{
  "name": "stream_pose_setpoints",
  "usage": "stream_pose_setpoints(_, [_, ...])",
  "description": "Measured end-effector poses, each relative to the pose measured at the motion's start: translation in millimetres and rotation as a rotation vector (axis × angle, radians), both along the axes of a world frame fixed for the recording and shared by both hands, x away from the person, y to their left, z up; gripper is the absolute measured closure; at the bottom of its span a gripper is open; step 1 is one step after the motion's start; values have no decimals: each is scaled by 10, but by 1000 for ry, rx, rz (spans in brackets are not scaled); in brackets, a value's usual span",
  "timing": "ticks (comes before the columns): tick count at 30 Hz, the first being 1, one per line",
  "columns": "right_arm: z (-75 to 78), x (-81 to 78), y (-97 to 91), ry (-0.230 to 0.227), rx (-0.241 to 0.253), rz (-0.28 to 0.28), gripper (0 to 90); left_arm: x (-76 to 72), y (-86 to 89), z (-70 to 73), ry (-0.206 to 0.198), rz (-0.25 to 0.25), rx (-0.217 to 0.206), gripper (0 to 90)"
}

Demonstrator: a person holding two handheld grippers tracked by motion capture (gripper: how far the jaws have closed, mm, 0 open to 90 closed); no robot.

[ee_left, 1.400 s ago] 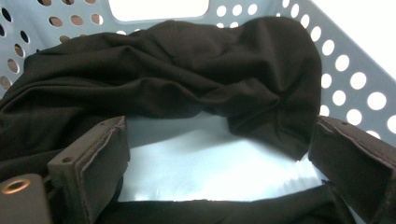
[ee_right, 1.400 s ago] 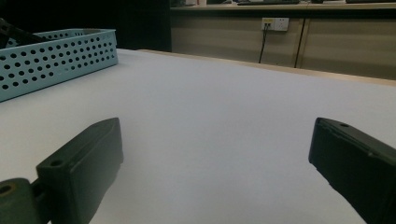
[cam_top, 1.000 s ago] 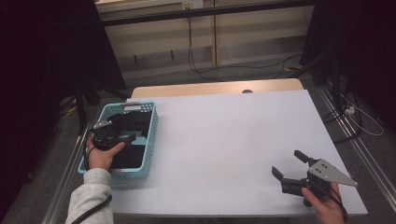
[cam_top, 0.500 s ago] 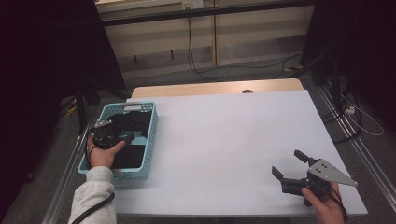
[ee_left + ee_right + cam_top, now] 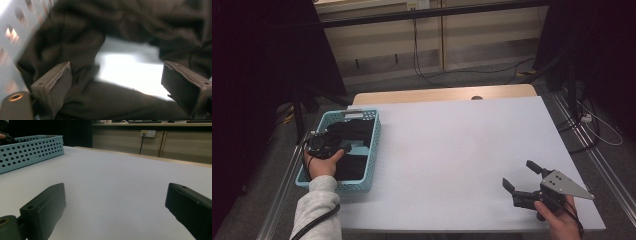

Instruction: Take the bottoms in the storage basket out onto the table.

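Dipping our left gripper [image 5: 328,144] into the blue basket [image 5: 362,186] at the table's left edge, we have been closing its wide jaws a little over the dark cloth [image 5: 105,27], not pinching it; our right gripper [image 5: 523,181] waits wide open and empty near the front right corner.

White table [image 5: 452,145], blue basket [image 5: 373,150] at its left edge.

Overhead view; basket [image 5: 374,150] shared sideways

The dark cloth [image 5: 349,145] is a black, crumpled garment lying loosely bunched inside the light-blue perforated basket [image 5: 373,150]. It covers most of the basket's floor, with folds heaped toward the far end, and a pale patch of the basket's bottom [image 5: 130,70] shows bare between its folds.
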State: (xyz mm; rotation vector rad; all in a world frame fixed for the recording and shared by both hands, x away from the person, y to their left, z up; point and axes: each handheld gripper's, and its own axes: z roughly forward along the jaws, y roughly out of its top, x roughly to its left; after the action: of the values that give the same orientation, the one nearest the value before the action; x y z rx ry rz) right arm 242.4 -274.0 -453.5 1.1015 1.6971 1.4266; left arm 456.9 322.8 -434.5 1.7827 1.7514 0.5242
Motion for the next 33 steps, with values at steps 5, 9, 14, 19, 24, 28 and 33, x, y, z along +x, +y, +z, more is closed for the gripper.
stream_pose_setpoints(5, [7, 0, 7, -7, -4, 2, 24, 88, -46, -65, 35, 27, 13, 122])
stream_pose_setpoints(9, [4, 9, -4, -7, -5, 1, 24, 146, -133, -92, 53, 12, 60, 138])
stream_pose_setpoints(14, [3, 18, -13, -6, 1, 0, 24, 228, -227, -107, 34, -44, 8, 443])
stream_pose_setpoints(19, [1, 17, -11, -3, 3, 0, 26, 294, -242, -122, 29, -9, -57, 772])
stream_pose_setpoints(24, [-8, 20, -21, -1, 8, -1, 27, 342, -223, -123, 44, 1, -102, 880])
stream_pose_setpoints(28, [-7, 22, -28, 1, 13, -6, 26, 376, -228, -62, 38, 5, -88, 888])
stream_pose_setpoints(33, [-6, 21, -22, -2, 11, -2, 27, 416, -265, 161, -50, -12, -95, 888])
